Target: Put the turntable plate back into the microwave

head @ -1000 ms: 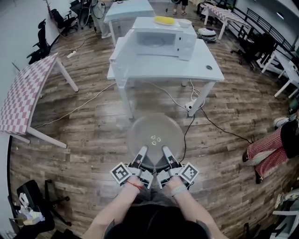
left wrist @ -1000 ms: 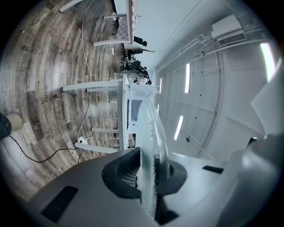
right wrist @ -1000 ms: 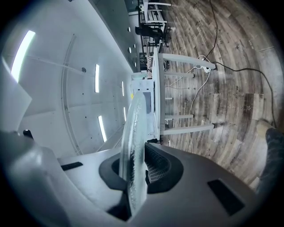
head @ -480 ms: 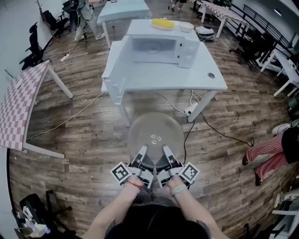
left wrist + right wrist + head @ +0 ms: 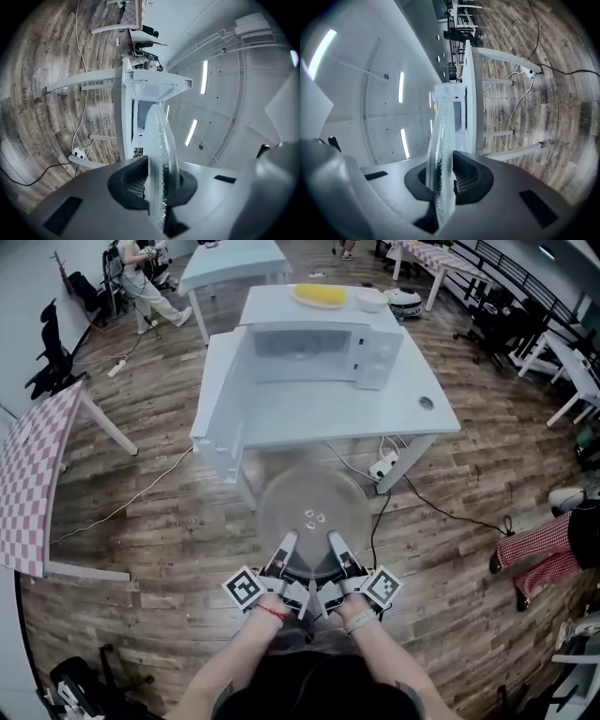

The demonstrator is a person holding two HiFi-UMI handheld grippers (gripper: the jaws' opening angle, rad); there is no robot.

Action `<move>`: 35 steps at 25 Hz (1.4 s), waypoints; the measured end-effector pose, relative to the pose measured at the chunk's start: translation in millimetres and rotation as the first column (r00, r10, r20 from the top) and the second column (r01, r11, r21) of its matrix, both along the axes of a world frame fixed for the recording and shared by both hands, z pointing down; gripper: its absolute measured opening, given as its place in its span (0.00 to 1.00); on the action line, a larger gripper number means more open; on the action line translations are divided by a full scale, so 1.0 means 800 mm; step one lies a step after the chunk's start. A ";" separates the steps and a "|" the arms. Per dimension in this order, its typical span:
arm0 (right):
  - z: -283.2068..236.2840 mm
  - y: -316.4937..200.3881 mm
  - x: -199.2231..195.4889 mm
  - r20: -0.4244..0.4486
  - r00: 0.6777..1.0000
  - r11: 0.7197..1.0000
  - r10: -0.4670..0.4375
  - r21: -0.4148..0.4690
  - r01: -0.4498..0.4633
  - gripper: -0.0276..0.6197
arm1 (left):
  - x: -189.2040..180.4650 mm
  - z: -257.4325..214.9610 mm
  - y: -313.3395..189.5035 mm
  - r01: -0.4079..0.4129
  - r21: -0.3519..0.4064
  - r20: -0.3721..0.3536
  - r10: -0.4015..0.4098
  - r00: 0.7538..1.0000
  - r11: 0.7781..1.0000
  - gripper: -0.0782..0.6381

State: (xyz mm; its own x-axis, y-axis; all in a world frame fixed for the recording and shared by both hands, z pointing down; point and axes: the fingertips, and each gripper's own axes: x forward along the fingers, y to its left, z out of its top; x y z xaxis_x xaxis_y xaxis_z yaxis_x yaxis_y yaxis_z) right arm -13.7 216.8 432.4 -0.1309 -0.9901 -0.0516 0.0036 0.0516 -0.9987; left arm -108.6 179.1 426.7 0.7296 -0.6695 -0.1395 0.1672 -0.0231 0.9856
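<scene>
A round clear glass turntable plate is held level above the wooden floor, short of the white table. My left gripper is shut on the plate's near rim, and my right gripper is shut on the rim beside it. In the left gripper view the plate runs edge-on between the jaws; the right gripper view shows the plate the same way. The white microwave stands on the table ahead with its door swung open to the left.
A yellow dish and a white bowl rest on top of the microwave. A power strip and cables lie under the table. A checkered table stands left. A person's legs show at the right edge.
The microwave and table have come closer and lower in the head view as I walk forward. Both grippers keep the same hold on the plate.
</scene>
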 end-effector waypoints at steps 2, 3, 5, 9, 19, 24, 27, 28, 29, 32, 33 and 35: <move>0.000 -0.010 0.003 -0.007 1.000 1.000 0.006 0.004 -0.006 0.10 | 0.002 0.001 -0.010 -0.006 0.003 0.001 0.006 1.000 1.000 0.15; 0.000 -0.014 0.004 -0.010 1.000 1.000 0.008 0.006 -0.008 0.10 | 0.004 0.001 -0.015 -0.007 0.004 -0.001 0.007 1.000 1.000 0.15; 0.000 -0.022 0.007 -0.010 1.000 1.000 0.008 0.006 -0.008 0.10 | 0.007 0.002 -0.022 -0.007 0.000 -0.004 0.007 1.000 1.000 0.15; 0.002 -0.030 0.011 -0.014 1.000 1.000 0.005 0.000 -0.005 0.10 | 0.010 0.006 -0.030 -0.001 -0.010 -0.003 0.001 1.000 1.000 0.15; 0.012 -0.062 0.033 0.001 1.000 1.000 -0.008 -0.009 0.008 0.10 | 0.031 0.012 -0.061 0.021 -0.020 -0.001 -0.021 1.000 1.000 0.15; 0.013 -0.090 0.047 0.007 0.999 0.999 -0.033 -0.003 0.033 0.10 | 0.044 0.013 -0.085 0.050 -0.016 -0.004 -0.050 0.999 0.999 0.15; 0.015 -0.111 0.059 0.007 0.999 0.999 -0.049 -0.004 0.049 0.10 | 0.056 0.017 -0.104 0.064 -0.018 0.003 -0.064 0.998 0.998 0.15; 0.015 -0.118 0.064 0.008 0.999 0.999 -0.053 -0.005 0.053 0.10 | 0.060 0.017 -0.111 0.069 -0.019 0.003 -0.069 0.998 0.997 0.15; 0.016 -0.125 0.069 0.008 0.998 0.998 -0.057 -0.007 0.057 0.10 | 0.064 0.017 -0.118 0.073 -0.020 0.002 -0.073 0.997 0.997 0.15; 0.016 -0.148 0.084 0.007 0.998 0.998 -0.070 -0.010 0.070 0.10 | 0.079 0.016 -0.140 0.087 -0.020 -0.002 -0.087 0.996 0.996 0.15; 0.016 -0.157 0.090 0.007 0.997 0.997 -0.073 -0.010 0.073 0.10 | 0.085 0.017 -0.148 0.091 -0.021 -0.002 -0.091 0.996 0.996 0.15; 0.017 -0.173 0.100 0.006 0.997 0.997 -0.079 -0.012 0.079 0.10 | 0.094 0.018 -0.162 0.098 -0.021 0.000 -0.098 0.995 0.995 0.15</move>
